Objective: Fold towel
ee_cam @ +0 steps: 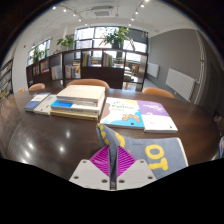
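Observation:
A grey towel (160,152) with yellow markings lies on the dark table (50,135) just ahead of the fingers. My gripper (112,160) is shut on a fold of the towel: a strip of grey and yellow cloth rises from between the magenta pads (100,158) up to about the books. The pinched part is lifted above the rest of the towel, which spreads to the right of the fingers.
Several books and booklets (140,115) lie on the table beyond the towel, with a stack of books (78,100) further left. Chairs (92,84) stand at the table's far side. Shelves and windows line the room's back wall.

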Demonstrator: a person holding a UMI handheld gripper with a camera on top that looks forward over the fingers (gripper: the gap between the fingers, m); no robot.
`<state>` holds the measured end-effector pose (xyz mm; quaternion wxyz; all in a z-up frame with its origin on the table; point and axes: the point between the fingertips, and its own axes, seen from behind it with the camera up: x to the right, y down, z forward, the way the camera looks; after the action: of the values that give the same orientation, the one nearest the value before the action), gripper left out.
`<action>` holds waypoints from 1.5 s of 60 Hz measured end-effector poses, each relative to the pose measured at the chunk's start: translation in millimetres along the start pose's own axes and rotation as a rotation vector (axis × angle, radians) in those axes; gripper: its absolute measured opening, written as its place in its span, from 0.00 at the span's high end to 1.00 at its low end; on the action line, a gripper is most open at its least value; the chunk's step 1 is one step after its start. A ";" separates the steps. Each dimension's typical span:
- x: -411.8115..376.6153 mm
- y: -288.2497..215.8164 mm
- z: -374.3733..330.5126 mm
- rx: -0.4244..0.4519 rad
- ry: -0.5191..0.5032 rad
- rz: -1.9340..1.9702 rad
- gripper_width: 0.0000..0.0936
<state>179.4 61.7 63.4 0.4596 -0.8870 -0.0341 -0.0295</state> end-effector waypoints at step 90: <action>66.9 8.0 -352.0 0.205 0.013 0.073 0.15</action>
<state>239.3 -228.4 265.1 0.5489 -0.8357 -0.0018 -0.0149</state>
